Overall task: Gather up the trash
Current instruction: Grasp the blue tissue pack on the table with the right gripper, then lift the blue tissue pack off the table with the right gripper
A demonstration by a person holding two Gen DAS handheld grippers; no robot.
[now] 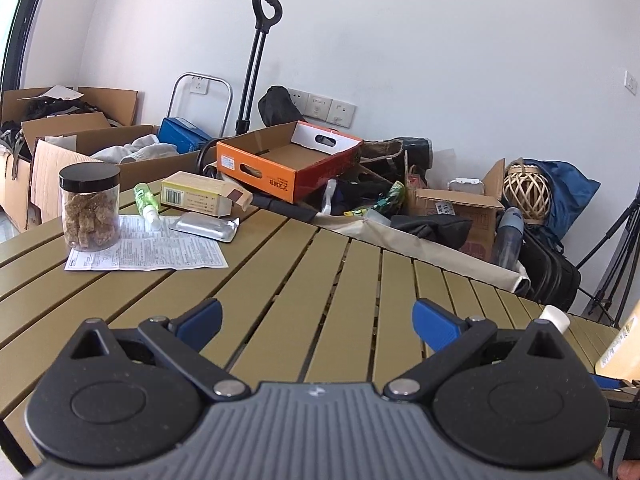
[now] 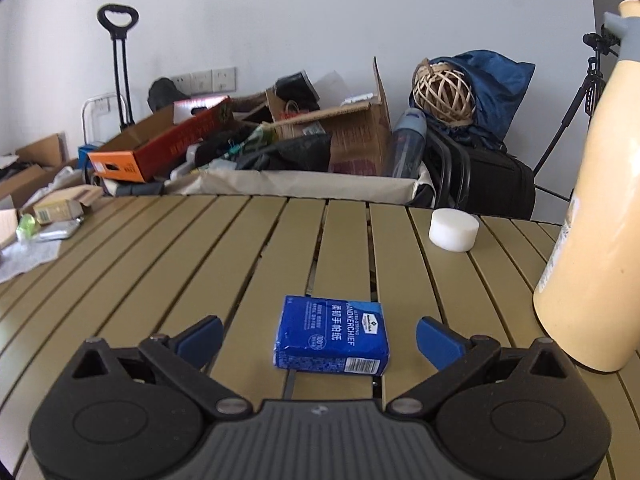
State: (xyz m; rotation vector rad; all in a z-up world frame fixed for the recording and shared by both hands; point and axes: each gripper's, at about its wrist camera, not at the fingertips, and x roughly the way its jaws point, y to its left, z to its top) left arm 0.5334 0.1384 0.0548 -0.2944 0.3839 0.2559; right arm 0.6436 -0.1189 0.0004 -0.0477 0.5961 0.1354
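So both are spread wide and empty: the right hand-held gripper (image 2: 318,336) hovers low over the slatted surface (image 2: 160,264) with the blue tissue pack (image 2: 332,336) lying between its fingers, the left hand-held gripper (image 1: 316,320) over bare slats.

Matt olive slats with a smooth painted look on the table (image 2: 256,264). Glossy blue plastic film, lightly crinkled, around the tissue pack (image 2: 332,336) lying on those slats. Smooth matt white plastic on the round cap (image 2: 454,229) beyond the pack. Satin cream plastic on the tall bottle (image 2: 596,208) right of the pack. Clear plastic with a black glossy lid on the jar (image 1: 90,206), standing on thin printed paper (image 1: 152,252). Shiny silver foil on the pouch (image 1: 206,227) beside that jar.
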